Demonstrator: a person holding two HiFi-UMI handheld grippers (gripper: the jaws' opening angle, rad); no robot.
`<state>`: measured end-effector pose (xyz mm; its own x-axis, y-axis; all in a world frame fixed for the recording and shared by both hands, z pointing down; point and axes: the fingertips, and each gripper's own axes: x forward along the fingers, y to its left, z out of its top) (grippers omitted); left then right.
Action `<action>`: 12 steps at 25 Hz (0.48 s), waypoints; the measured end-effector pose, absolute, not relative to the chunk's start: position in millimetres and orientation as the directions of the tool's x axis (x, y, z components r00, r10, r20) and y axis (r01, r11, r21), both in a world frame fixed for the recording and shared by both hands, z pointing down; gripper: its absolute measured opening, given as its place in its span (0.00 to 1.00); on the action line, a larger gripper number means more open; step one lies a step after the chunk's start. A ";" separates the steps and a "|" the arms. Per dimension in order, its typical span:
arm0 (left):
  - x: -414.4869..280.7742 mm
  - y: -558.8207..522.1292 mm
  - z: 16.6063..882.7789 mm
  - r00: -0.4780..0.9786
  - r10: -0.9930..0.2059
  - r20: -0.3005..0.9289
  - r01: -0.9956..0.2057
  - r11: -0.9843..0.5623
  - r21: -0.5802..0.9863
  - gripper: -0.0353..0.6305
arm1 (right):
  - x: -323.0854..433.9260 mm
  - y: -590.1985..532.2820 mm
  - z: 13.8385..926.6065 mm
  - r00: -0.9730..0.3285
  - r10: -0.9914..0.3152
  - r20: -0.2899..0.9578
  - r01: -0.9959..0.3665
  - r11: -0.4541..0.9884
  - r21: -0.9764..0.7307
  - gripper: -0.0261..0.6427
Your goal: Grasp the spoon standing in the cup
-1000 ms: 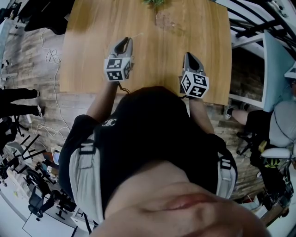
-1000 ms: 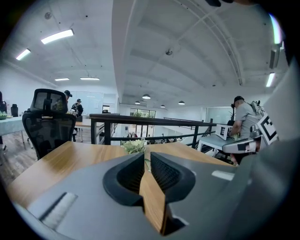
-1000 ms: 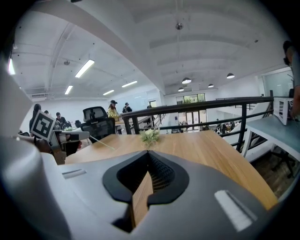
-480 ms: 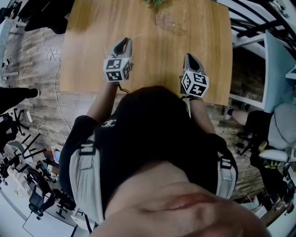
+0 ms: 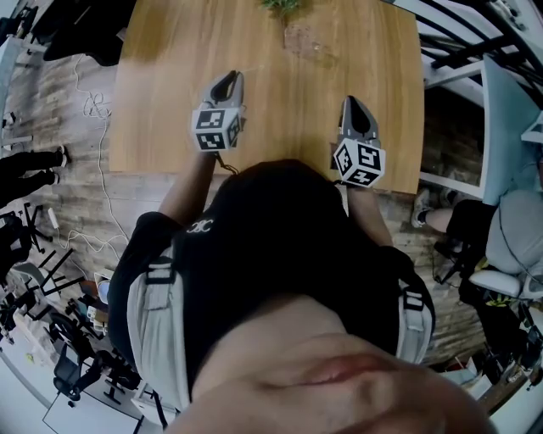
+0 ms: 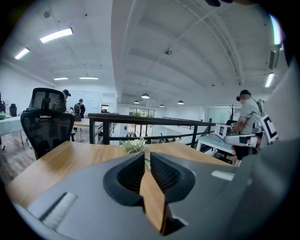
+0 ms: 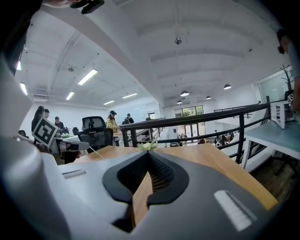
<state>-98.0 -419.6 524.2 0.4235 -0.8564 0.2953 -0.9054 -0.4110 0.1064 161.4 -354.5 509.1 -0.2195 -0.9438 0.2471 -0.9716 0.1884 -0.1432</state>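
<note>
In the head view a faint clear glass cup [image 5: 299, 38] stands near the far edge of the wooden table [image 5: 170, 102], next to a green plant [image 5: 281, 5]. No spoon can be made out. My left gripper [image 5: 227, 75] hovers over the table's near half, its jaws together and empty. Lower and to the right, my right gripper [image 5: 351, 101] is also shut on nothing. Both point toward the far edge. The left gripper view shows the left gripper [image 6: 145, 153] aimed at white flowers [image 6: 133, 146]. The right gripper [image 7: 149, 153] faces the same flowers [image 7: 148, 146].
A black railing [image 6: 140, 123] runs behind the table. An office chair [image 6: 47, 124] stands at its left, and a white desk [image 7: 276, 136] lies to the right. People stand in the room beyond. Cables lie on the brick floor [image 5: 93, 106] left of the table.
The right gripper has drawn back slightly toward the table's near edge. The left gripper has stayed put. A person's feet on the floor at left have shifted.
</note>
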 end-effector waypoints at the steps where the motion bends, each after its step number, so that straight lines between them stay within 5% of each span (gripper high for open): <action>1: -98.3 -419.5 524.2 0.424 -0.856 0.295 -0.905 -0.411 0.107 0.12 | 161.3 -353.9 509.3 -0.220 -0.943 0.248 -0.971 0.189 -0.144 0.03; 12: -101.2 -420.4 523.9 0.420 -0.858 0.296 -0.907 -0.406 0.112 0.12 | 156.2 -355.1 510.3 -0.239 -0.936 0.260 -0.967 0.205 -0.153 0.04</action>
